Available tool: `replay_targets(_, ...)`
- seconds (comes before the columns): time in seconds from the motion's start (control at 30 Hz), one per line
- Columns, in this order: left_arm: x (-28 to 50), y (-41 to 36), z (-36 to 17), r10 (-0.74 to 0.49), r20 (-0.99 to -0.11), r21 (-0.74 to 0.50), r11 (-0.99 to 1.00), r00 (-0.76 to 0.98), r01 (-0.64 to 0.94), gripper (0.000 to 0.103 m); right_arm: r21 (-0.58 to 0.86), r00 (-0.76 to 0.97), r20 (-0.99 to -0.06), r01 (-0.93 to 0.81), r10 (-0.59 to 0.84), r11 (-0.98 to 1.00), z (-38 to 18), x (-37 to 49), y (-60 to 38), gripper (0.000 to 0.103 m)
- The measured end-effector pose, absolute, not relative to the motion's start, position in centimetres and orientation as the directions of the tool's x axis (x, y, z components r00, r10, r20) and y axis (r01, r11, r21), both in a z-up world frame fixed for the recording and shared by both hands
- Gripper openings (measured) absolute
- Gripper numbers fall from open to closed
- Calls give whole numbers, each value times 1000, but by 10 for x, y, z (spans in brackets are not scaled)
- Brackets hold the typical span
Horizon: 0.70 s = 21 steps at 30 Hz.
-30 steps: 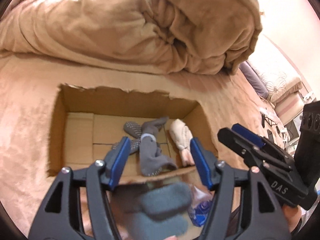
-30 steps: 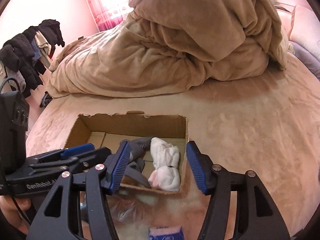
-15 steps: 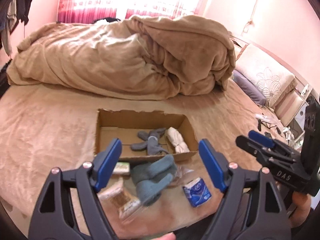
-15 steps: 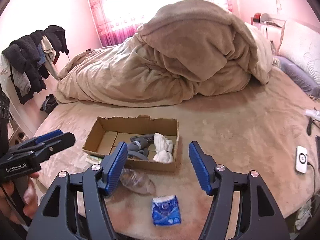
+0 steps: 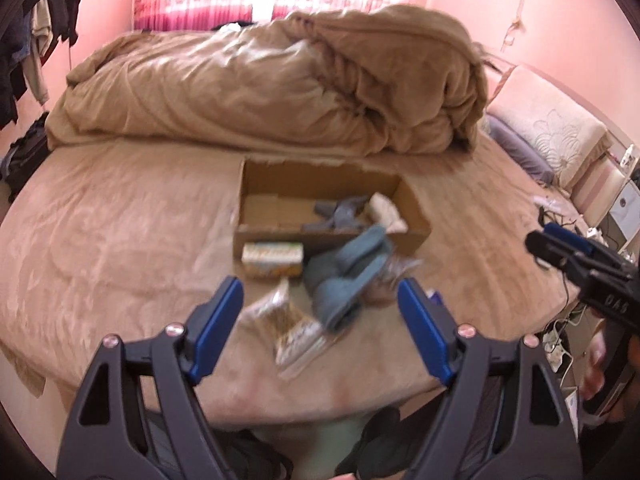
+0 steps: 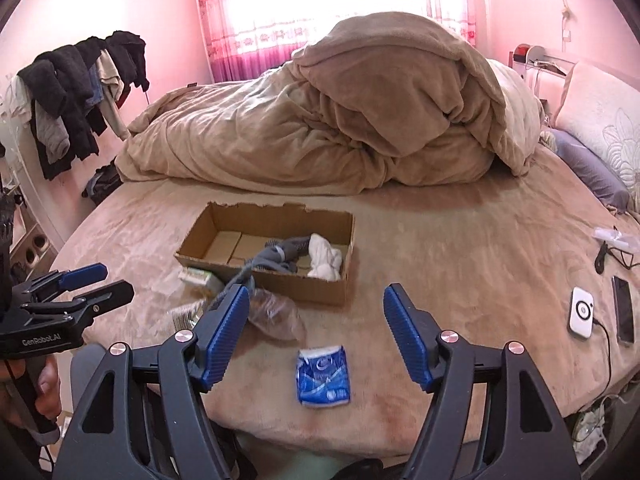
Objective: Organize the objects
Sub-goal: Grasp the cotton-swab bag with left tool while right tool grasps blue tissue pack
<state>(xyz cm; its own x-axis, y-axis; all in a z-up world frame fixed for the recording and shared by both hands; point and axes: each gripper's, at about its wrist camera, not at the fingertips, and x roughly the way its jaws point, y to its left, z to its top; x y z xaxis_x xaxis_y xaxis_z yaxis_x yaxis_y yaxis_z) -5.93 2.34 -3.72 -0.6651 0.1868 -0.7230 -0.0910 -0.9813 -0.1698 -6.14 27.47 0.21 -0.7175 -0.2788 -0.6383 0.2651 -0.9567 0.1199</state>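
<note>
1. The left gripper (image 5: 320,320) is held level above the near edge of the bed (image 5: 120,240), pointing across it; its blue-padded fingers (image 5: 218,320) are spread wide and hold nothing.
2. Beyond its left finger lies a pale packet (image 5: 272,258), touching the near wall of the cardboard box (image 5: 332,236).
3. Between its fingers and just ahead lies a clear bag of brown contents (image 5: 294,330). Past that, a blue-grey sock (image 5: 348,276) rests on the cover, its far end leaning against the box wall.
4. Inside the box, towards its right end, lie grey socks (image 6: 280,256) and a white rolled sock (image 6: 326,260); the left half shows bare cardboard.
5. The right gripper (image 6: 316,328) is likewise level and low over the bed edge, fingers (image 6: 404,332) wide apart, empty.
6. Just below its fingertips, between them, lies a blue tissue pack (image 6: 323,376). A crumpled clear bag (image 6: 276,314) sits next to its left finger.
7. Far to its right lie a white device (image 6: 581,312) and a dark phone (image 6: 624,314).
8. Behind everything is a heaped tan duvet (image 6: 340,120).
</note>
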Motion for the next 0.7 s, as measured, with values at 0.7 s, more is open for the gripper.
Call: replay_targets(0.7, -81, 3, -141, 117, -845, -152, -988, -521, 24, 81, 122, -558, -786, 280, -265, -952, -95, -71, 265, 73)
